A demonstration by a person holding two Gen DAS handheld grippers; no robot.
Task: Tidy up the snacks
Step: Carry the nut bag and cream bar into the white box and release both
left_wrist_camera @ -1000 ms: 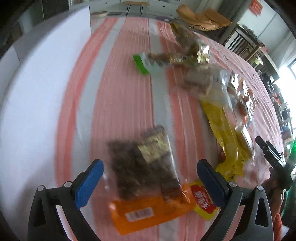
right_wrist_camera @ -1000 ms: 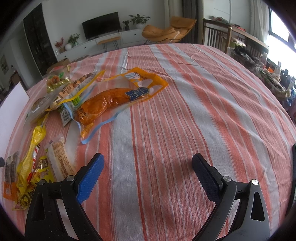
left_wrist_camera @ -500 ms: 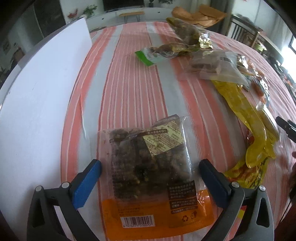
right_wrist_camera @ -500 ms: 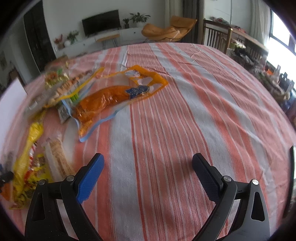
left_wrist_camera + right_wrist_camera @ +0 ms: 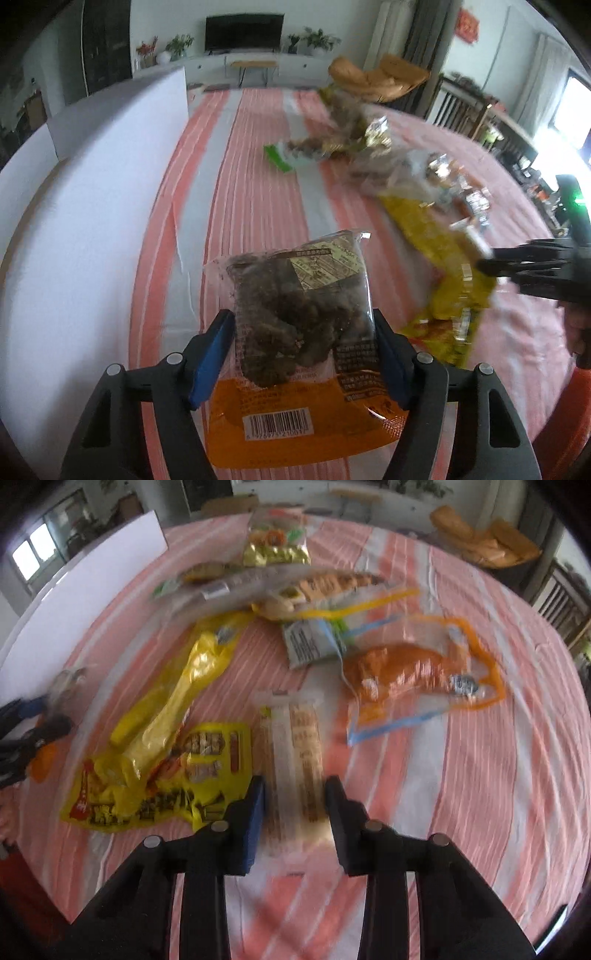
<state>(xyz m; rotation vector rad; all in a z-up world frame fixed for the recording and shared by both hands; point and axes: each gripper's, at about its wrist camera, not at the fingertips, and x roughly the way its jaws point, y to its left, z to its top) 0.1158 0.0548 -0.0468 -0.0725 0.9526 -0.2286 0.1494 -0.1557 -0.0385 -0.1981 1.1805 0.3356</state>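
Note:
A clear bag of dark brown snacks [image 5: 295, 295] with an orange bottom and a barcode sits between the blue pads of my left gripper [image 5: 301, 321]. Its jaws are closing and the pads press both sides of the bag. In the right wrist view a long pale pack of crackers [image 5: 295, 738] lies lengthwise on the striped tablecloth [image 5: 480, 775]. My right gripper [image 5: 294, 790] points down over the pack's near end. Its jaws are closing and the pads touch the pack's edges. The picture is blurred. The right gripper [image 5: 487, 266] also shows at the right edge of the left wrist view.
A white board [image 5: 92, 192] stands along the table's left side. Left of the cracker pack lie a long yellow bag [image 5: 173, 701] and a flat yellow pouch [image 5: 166, 786]. An orange pouch [image 5: 417, 672] lies to its right. Several more snack bags [image 5: 273, 579] are piled further back.
Both grippers stood wide open before and have now closed in. The left one has closed on the brown snack bag. The right one swung left from bare cloth onto the cracker pack.

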